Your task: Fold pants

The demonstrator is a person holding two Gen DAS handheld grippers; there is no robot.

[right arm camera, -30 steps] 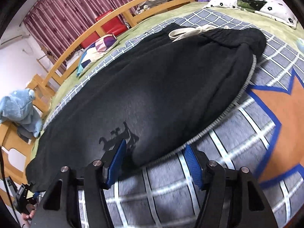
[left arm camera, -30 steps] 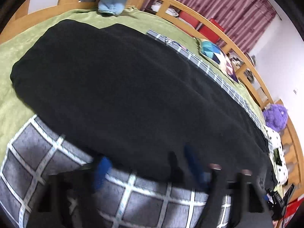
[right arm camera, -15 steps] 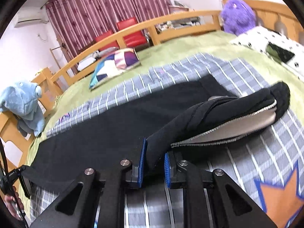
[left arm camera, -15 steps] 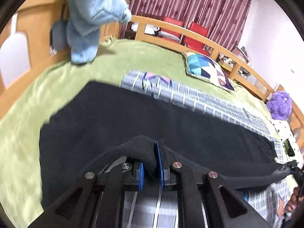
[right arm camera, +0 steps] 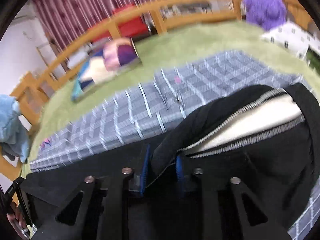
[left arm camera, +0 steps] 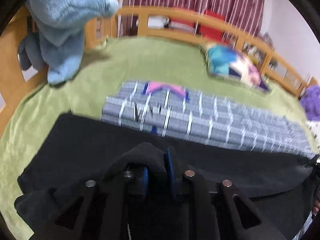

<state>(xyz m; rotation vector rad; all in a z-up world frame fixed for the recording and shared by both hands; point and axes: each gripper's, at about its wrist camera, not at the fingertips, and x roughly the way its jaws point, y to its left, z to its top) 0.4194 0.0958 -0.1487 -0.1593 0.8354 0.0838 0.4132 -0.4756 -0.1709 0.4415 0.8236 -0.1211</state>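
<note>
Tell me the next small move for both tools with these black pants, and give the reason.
Probably carry both tools a little further toward the far edge of the pants, then lower. The left tool and right tool each have a bunched black fold between the pads, jaws easing open, and the lifted edge, with its pale lining, hangs above the flat layer on the plaid blanket.

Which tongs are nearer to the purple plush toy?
Right. The right tongs grip the pants at the waist end, near the purple plush toy; the left tongs grip the opposite end.
</note>
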